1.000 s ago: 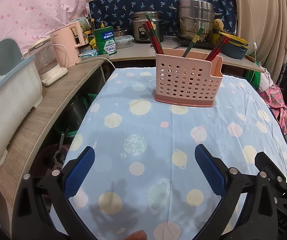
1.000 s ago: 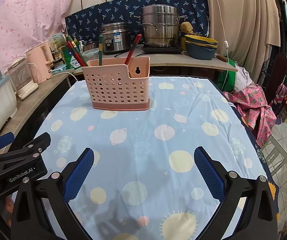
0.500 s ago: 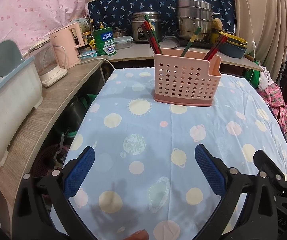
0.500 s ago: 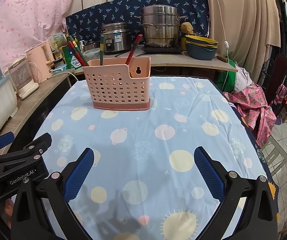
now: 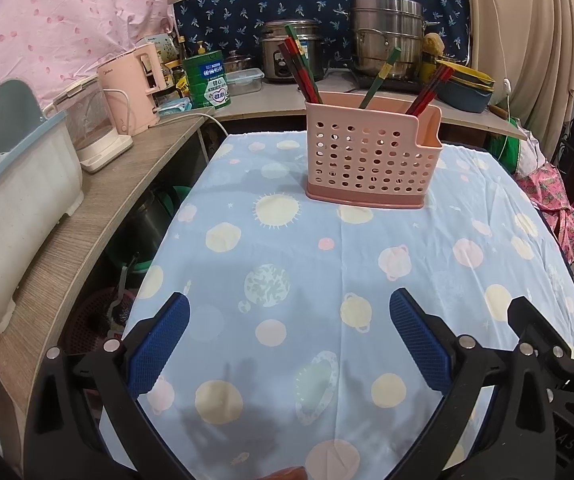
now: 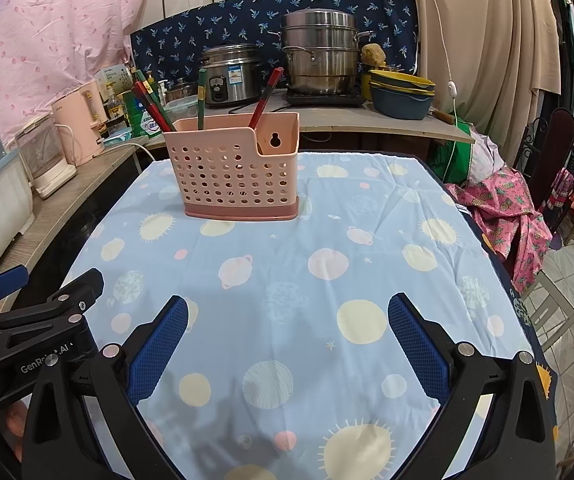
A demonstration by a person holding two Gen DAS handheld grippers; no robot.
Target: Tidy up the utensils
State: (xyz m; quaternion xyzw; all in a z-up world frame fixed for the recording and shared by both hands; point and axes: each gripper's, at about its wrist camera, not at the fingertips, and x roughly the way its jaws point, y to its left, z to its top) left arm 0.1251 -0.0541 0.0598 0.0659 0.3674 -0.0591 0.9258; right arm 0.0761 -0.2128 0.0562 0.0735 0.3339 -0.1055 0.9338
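Note:
A pink perforated utensil holder (image 5: 369, 152) stands upright at the far side of the table; it also shows in the right wrist view (image 6: 237, 168). Red and green chopsticks (image 5: 301, 70) stick out of its compartments, also seen in the right wrist view (image 6: 265, 96). My left gripper (image 5: 289, 340) is open and empty, low over the near part of the blue planet-print cloth (image 5: 307, 248). My right gripper (image 6: 287, 344) is open and empty, also near the front edge, to the right of the left one.
A wooden counter (image 5: 99, 200) runs along the left with a white bin (image 5: 11, 200), a clear jug and a pink kettle (image 5: 133, 84). Pots, a rice cooker (image 6: 231, 76) and stacked bowls (image 6: 401, 96) stand on the back shelf. A chair with pink cloth (image 6: 515, 216) is at right.
Both grippers have drifted slightly; the holder sits a little lower and nearer in the left wrist view. Both stay open and empty.

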